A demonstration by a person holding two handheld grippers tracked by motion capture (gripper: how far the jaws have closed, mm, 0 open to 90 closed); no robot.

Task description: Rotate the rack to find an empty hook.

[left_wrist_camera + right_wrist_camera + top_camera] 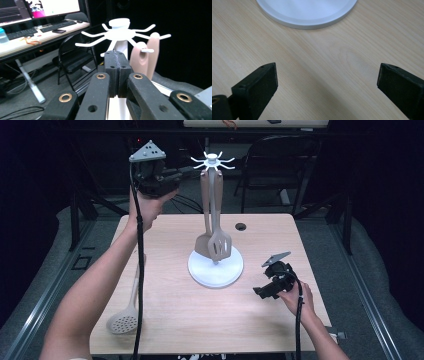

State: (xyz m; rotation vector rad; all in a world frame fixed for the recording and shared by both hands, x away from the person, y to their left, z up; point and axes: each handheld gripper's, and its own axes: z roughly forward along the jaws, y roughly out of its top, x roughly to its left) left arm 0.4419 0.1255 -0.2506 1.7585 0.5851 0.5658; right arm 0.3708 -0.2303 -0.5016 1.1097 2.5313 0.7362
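Figure. Utensil stand with hooked crown, seen from above and along both sets of jaws.

I hold the left gripper (186, 170) raised at the height of the stand's crown (212, 161), just to the crown's left in the high view. Its jaws are pressed flat together with nothing between them, as the left gripper view makes plain; the fingertips (117, 58) sit just short of the nearest white hook arms (91, 44), which fan outward from the hub. The crown lies ahead of and slightly above the jaw tips, and I cannot tell whether they touch a hook.

Two utensils hang from the hooks: a slotted turner (220, 242) and a second spatula (204, 240) behind it. Their long axes run vertically down beside the post towards the round white base (215, 270), and their handle ends (143, 58) show on hooks to the right of the crown.

A skimmer (124, 320) lies flat on the table (260, 320) at the near left, its handle running away from me. It lies on the left arm's side, below that forearm, and is, I judge, the next piece to hang.

The right gripper (261, 291) rests low by the base's right edge, jaws spread wide and empty over bare wood (329, 75).
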